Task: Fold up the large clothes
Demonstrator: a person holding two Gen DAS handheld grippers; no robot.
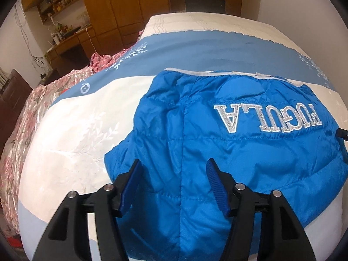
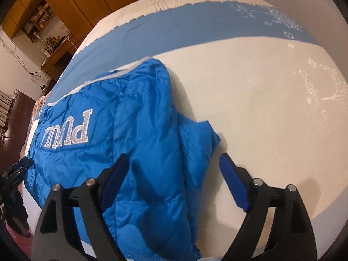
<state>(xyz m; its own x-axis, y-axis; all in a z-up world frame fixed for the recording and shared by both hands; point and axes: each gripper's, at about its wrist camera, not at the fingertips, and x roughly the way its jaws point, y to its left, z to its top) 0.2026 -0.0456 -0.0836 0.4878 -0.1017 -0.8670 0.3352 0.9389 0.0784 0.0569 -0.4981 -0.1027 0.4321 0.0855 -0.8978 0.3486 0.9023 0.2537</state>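
A bright blue quilted jacket (image 1: 217,143) with silver lettering lies folded on the bed, back side up; it also shows in the right wrist view (image 2: 121,134). My left gripper (image 1: 174,165) is open and empty, jaws spread just above the jacket's near left part. My right gripper (image 2: 174,161) is open and empty, hovering over the jacket's near right edge, with its right finger (image 2: 235,184) over bare sheet. The tip of the right gripper shows at the right edge of the left wrist view (image 1: 342,133), and the left gripper at the left edge of the right wrist view (image 2: 19,167).
The bed sheet (image 1: 71,134) is white with a blue band (image 1: 195,50). A pink floral blanket (image 1: 26,117) is bunched along the bed's left side. Wooden cabinets and a cluttered desk (image 1: 65,37) stand beyond. White sheet (image 2: 271,108) lies to the jacket's right.
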